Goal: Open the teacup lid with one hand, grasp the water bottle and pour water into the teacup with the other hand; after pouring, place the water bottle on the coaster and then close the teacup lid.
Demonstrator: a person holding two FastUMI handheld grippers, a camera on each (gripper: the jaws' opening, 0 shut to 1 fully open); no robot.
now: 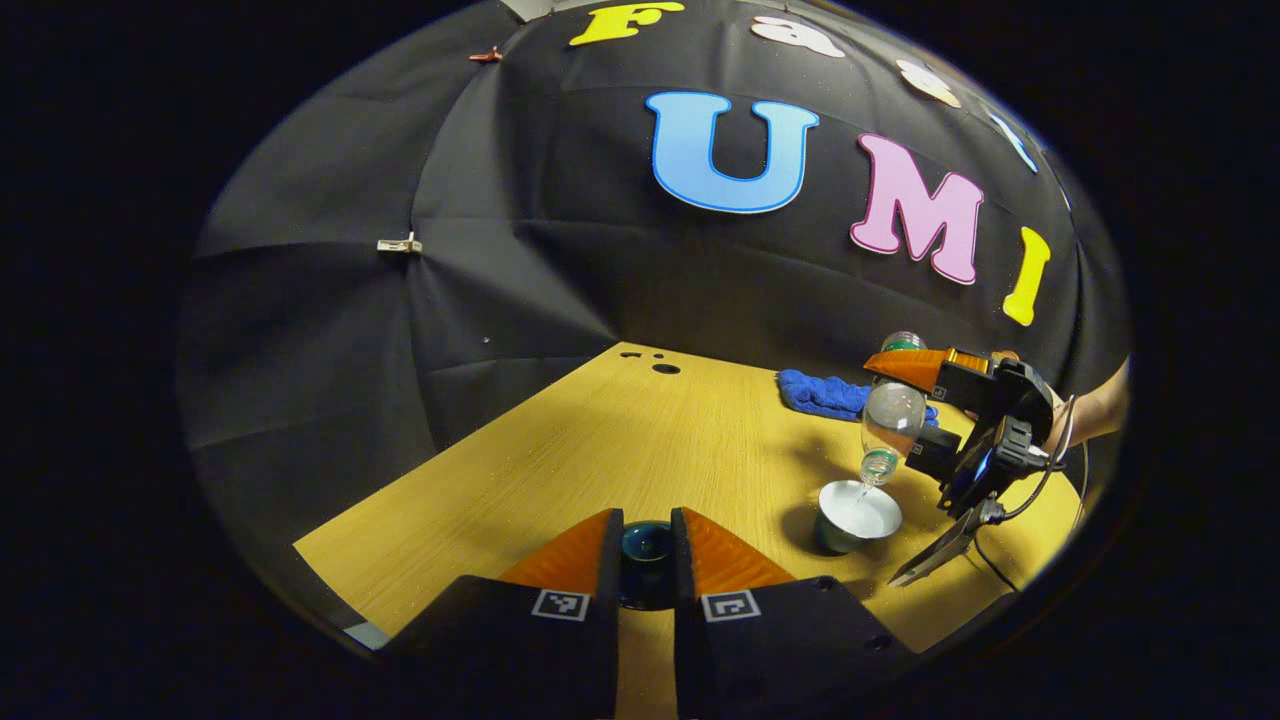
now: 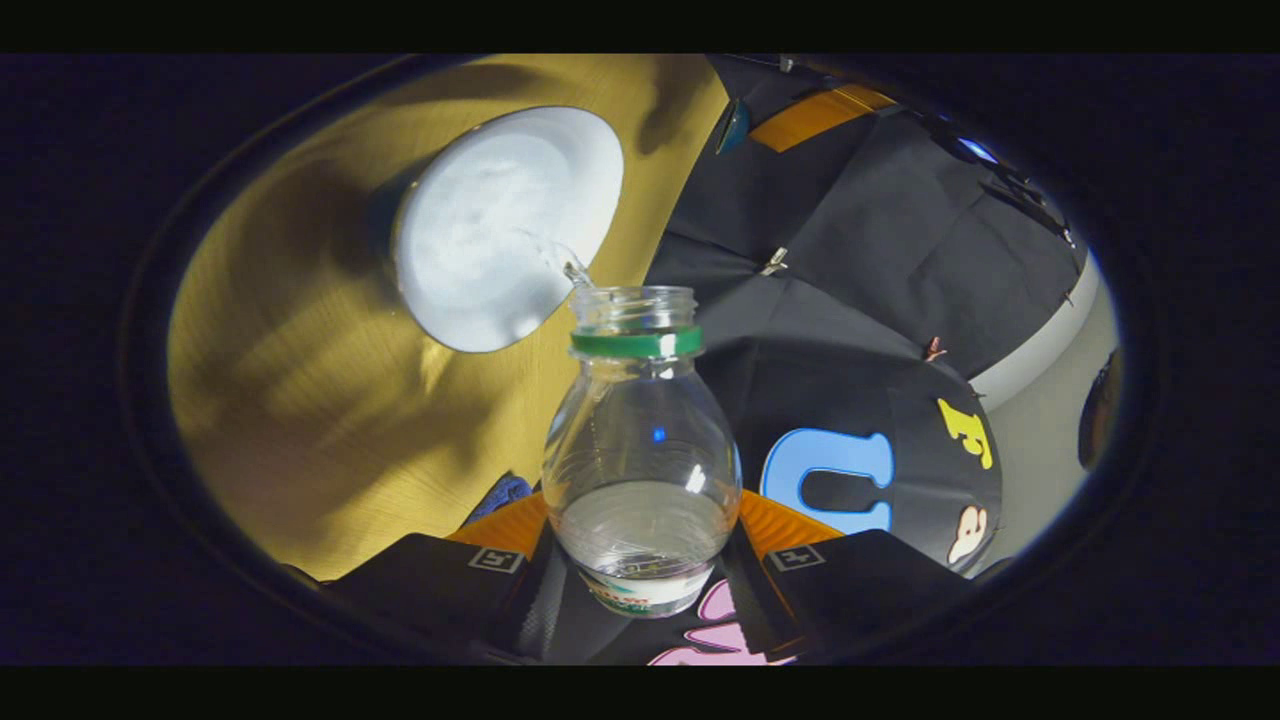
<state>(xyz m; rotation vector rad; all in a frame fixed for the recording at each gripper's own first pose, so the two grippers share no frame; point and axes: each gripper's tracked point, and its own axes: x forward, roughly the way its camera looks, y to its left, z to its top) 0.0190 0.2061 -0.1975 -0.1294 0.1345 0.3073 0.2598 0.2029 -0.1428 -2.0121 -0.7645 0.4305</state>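
Bottle — between right gripper's fingers

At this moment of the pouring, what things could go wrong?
1. The water bottle, tipped in the right hand-held gripper, sends a thin stream just inside the near rim of the teacup; a small drift may spill water on the table.
2. The cup looks shallow, so it might overflow.
3. The left hand-held gripper holds the lid by a narrow grip; it may slip.
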